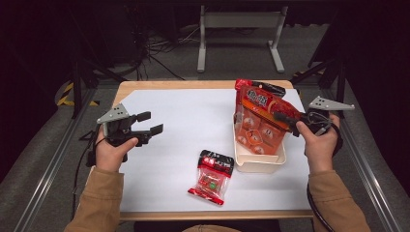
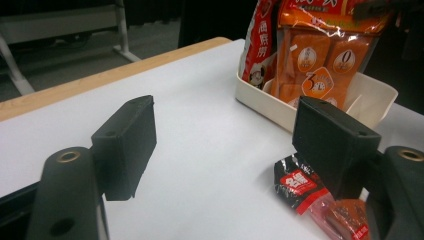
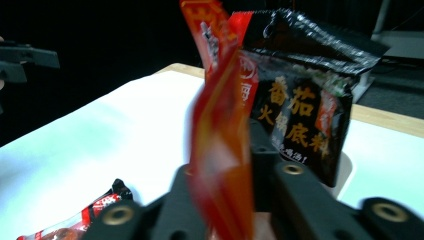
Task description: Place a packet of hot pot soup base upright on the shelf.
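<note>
Standing on its lower edge in the cream bin [image 1: 259, 162] at the right of the high view, the big orange-red snack bag [image 1: 258, 121] is the thing in hand; its top leans toward the upper left of the bin, and a dark-topped pouch [image 3: 305, 100] stands just behind it. The right gripper [image 1: 285, 118] comes in from the right edge of the frame and has the bag's side between its jaws. In the right gripper view the red film [image 3: 220, 165] rises straight up between the two black jaws, which stand close on either side of it; whether the pads press the film or have just let go I cannot tell.

Lower centre on the white table [image 1: 183, 121], a small red packet [image 1: 212, 176] lies flat, apart from the bin. The left gripper [image 1: 150, 123], at the left middle of the high view, hovers over bare table with its jaws wide apart and nothing between them.

The risk, as I judge it, is that the tall bag is top-heavy for so shallow a bin: released while tilted, it may tip over the rim or knock the pouch behind it. A pull sideways with the film pinched could drag the light bin across the table.
</note>
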Available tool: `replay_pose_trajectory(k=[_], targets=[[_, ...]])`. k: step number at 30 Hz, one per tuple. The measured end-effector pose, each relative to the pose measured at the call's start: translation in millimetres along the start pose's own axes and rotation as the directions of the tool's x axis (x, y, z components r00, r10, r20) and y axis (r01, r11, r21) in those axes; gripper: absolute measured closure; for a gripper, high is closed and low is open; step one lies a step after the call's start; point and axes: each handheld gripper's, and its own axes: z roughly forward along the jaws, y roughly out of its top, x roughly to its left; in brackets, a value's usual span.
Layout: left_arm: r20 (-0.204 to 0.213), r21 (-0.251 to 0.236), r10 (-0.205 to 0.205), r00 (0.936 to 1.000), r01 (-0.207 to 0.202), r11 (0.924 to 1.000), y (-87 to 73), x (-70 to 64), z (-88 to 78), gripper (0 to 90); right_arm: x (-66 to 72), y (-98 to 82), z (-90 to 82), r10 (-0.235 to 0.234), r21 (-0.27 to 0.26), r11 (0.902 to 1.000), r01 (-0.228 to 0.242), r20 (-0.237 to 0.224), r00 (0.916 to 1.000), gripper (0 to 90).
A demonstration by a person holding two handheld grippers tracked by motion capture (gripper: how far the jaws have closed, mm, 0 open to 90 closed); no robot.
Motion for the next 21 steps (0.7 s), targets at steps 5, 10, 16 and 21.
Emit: replay_pose_trajectory(k=[5,10,16,21], targets=[[0.012,0.044,0.011,0.9999,-0.012,0.999,-1.3,-3.0,6.7,24.0,0.9,3.9,-5.3,0.002,-0.019,0.9998,-0.002,0.013,0.9999,53.1],[0.025,0.067,0.02,0.9995,-0.022,0.9975,-2.4,-6.4,13.5,21.7,1.9,4.2,-13.5,-0.015,-0.022,0.9996,0.016,0.016,0.9998,39.7],[0.056,0.09,0.024,0.9981,-0.029,0.9955,-5.5,-11.3,22.0,26.3,5.2,1.7,-24.8,-0.041,-0.023,0.9988,0.042,0.031,0.9987,29.5],[0.08,0.11,0.023,0.9966,-0.031,0.9934,-6.4,-13.7,26.8,29.0,11.7,-4.1,-32.9,-0.091,0.001,0.9959,0.091,0.056,0.9943,25.9]])
